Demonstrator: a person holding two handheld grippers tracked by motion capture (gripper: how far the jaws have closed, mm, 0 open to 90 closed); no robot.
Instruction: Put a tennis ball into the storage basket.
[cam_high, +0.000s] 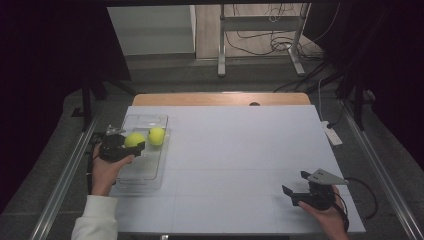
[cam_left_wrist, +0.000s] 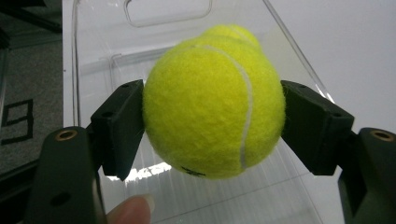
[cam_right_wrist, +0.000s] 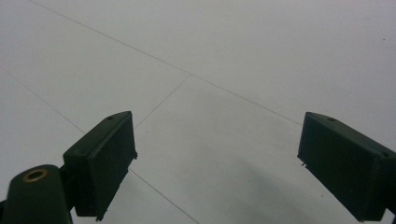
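My left gripper (cam_high: 131, 143) is shut on a yellow-green tennis ball (cam_high: 133, 139), which it holds over the clear plastic tray (cam_high: 141, 172) at the table's left side. In the left gripper view both black pads (cam_left_wrist: 122, 125) press on the sides of that ball (cam_left_wrist: 215, 100). A second tennis ball (cam_high: 156, 135) lies in the tray just beyond; in the left gripper view its top (cam_left_wrist: 232, 31) peeks out behind the held ball. My right gripper (cam_high: 296, 184) rests near the table's front right corner, jaws wide apart with nothing between them (cam_right_wrist: 217, 158).
The white table top (cam_high: 235, 150) spreads between the two hands. A white power strip (cam_high: 332, 133) lies off the table's right edge. Metal rails run along both sides, and a stand with cables is on the floor behind.
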